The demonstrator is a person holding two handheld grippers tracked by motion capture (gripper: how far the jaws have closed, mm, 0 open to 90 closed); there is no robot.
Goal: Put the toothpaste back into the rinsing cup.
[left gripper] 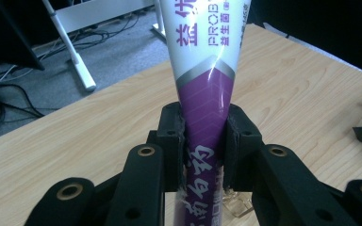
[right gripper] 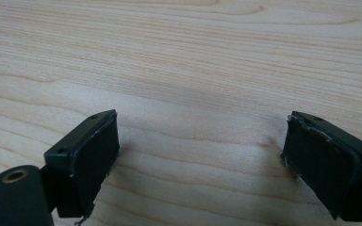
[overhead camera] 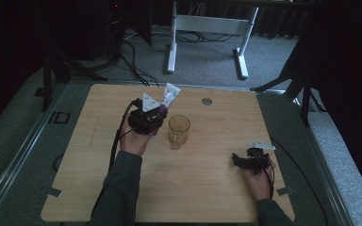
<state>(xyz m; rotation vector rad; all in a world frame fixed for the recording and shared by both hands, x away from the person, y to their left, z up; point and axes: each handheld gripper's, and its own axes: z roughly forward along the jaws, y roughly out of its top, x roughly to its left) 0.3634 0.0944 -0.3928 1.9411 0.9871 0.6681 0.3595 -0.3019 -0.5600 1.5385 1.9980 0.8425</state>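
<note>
A white and purple tube point(overhead camera: 171, 95) is held by its purple lower part in my left gripper point(overhead camera: 159, 112), left of the table's middle, its white end pointing toward the far edge. In the left gripper view both pads press the tube point(left gripper: 202, 70) from either side, so the left gripper point(left gripper: 202, 141) is shut on it. An amber drinking glass point(overhead camera: 179, 131) stands upright just right of that hand. My right gripper point(overhead camera: 238, 161) rests low at the right front of the table. Its jaws stand wide apart in the right gripper view point(right gripper: 200, 150), with bare wood between them.
The wooden table point(overhead camera: 217, 188) has a small round grey cap point(overhead camera: 207, 101) near its far edge. Beyond the table are a grey carpet, cables and the white legs of a desk point(overhead camera: 172, 52). Dark stands flank the table on both sides.
</note>
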